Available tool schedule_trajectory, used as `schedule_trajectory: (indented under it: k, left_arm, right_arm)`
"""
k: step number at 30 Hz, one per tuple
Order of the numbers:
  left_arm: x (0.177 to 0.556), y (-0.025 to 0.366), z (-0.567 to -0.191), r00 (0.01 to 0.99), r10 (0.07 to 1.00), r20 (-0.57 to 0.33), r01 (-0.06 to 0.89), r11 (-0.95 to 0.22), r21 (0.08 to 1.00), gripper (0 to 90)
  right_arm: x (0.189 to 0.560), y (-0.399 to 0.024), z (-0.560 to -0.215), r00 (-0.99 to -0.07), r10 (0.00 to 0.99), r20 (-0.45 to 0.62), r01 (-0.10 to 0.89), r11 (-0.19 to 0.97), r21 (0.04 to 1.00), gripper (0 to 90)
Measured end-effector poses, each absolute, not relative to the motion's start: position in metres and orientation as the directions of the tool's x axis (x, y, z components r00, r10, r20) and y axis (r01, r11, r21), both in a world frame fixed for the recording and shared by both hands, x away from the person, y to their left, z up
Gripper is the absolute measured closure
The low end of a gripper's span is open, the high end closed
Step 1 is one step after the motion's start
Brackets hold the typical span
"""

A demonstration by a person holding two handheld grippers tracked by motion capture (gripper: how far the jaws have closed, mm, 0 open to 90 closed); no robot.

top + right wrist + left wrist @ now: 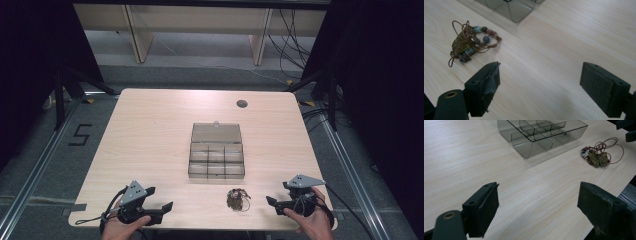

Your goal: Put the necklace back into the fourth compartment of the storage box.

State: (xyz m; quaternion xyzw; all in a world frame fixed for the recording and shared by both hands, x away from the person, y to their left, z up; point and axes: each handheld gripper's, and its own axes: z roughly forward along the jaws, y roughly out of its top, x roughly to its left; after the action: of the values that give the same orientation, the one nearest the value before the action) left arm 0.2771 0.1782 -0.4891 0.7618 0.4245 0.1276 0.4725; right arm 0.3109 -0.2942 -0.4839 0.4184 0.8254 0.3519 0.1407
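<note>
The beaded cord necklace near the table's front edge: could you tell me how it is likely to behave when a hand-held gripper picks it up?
The necklace lies in a loose tangle of thin cord, so it will probably hang limp and uncoil when lifted. Its small beads and thin loops suggest it is light. A pinch on one loop may leave the rest trailing, and pushing it would likely drag and bunch it, not slide it whole.

Tangled beaded cord necklace (238, 199), table's near edge

Bare table (150, 150) around necklace (238, 199); organizer box (216, 156) behind.
</note>
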Motion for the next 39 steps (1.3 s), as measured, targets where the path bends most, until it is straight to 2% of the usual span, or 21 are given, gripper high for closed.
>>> schedule_trajectory:
  k: [2,6,14,24,39]
  left_arm:
    - [0.277,0.177,-0.489,0.603,0.769,-0.214,0.529,-0.184,0.828,16.7]
    - [0.276,0.177,-0.489,0.601,0.770,-0.213,0.530,-0.185,0.827,16.7]
    - [0.277,0.177,-0.489,0.606,0.767,-0.212,0.528,-0.188,0.828,16.7]
    - [0.276,0.177,-0.489,0.598,0.772,-0.214,0.532,-0.183,0.827,16.7]
    - [0.277,0.177,-0.489,0.605,0.767,-0.211,0.528,-0.189,0.828,16.7]
  right_arm:
    - [0.310,-0.293,-0.484,-0.616,0.783,0.081,0.593,0.393,0.703,18.1]
    - [0.309,-0.289,-0.479,-0.637,0.770,0.028,0.560,0.437,0.704,19.3]
    - [0.305,-0.281,-0.469,-0.649,0.758,0.057,0.592,0.457,0.664,20.5]
    - [0.304,-0.271,-0.457,-0.677,0.735,0.028,0.572,0.502,0.649,21.1]
    - [0.306,-0.233,-0.443,-0.744,0.668,0.004,0.521,0.576,0.630,22.1]
